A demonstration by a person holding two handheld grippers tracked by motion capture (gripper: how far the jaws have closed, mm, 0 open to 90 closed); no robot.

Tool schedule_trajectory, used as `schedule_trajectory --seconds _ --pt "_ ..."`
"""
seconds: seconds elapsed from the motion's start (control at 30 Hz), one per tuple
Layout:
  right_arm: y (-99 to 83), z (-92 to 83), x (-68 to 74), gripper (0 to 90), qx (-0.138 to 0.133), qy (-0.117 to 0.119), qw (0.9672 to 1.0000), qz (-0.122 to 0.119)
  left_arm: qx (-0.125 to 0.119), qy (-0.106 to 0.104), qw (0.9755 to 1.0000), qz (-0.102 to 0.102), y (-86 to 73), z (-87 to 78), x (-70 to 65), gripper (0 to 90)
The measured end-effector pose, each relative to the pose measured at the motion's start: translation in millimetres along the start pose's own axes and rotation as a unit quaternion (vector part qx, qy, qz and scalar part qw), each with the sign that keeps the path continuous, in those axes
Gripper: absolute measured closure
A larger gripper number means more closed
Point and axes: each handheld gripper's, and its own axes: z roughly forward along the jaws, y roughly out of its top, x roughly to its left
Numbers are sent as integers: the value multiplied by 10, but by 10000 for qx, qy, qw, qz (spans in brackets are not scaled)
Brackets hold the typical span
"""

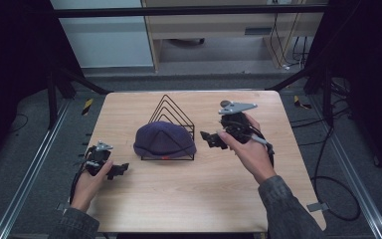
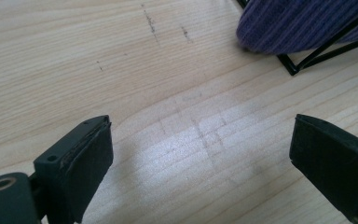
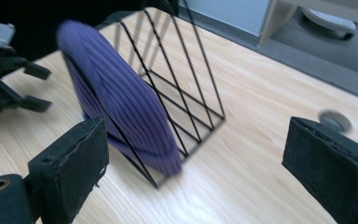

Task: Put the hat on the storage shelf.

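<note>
We have the left gripper (image 1: 122, 169) resting low at the table's (image 1: 179, 199) near-left, jaws spread wide, nothing between them; in the left gripper view bare wood lies between the pads and the cap's edge sits up and to the right, well apart. Centre: the purple cap (image 1: 164, 139) leans on the front wire of the black wire rack (image 1: 171, 115), its lower edge on the rack's base frame, crown facing us, brim edge running left-right across the table. Right: the right gripper (image 1: 210, 141) hangs just beside the rack's right end, jaws likewise wide apart and empty, pointing left at the cap. In the right gripper view the cap (image 3: 121, 102) is edge-on, slanted with the rack's (image 3: 186, 84) front wire, lying ahead and left of the jaw line, not between the pads. So the right hand is clearly nearer; the left is well off. A small round grey thing (image 1: 225, 103) sits behind the right hand, out of the way. Our read: any grab comes from the right, along the cap's long axis.
</note>
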Motion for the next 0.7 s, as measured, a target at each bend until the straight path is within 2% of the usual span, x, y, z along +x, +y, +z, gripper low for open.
schedule_trajectory --seconds 0.23,0.47,0.6,0.7 --pt "-476 -126 -242 107 180 -264 9993 210 53 -4 10000 43 -10 23 -20 52" --pt "-961 -185 -385 113 309 -395 9978 443 108 9 9999 69 -21 52 -27 51" --pt "-1238 -205 -449 115 381 -450 9964 609 237 17 9996 125 -41 96 -27 50" --pt "-1426 -200 -498 118 442 -497 9950 751 206 9 9997 109 -46 109 -37 24"
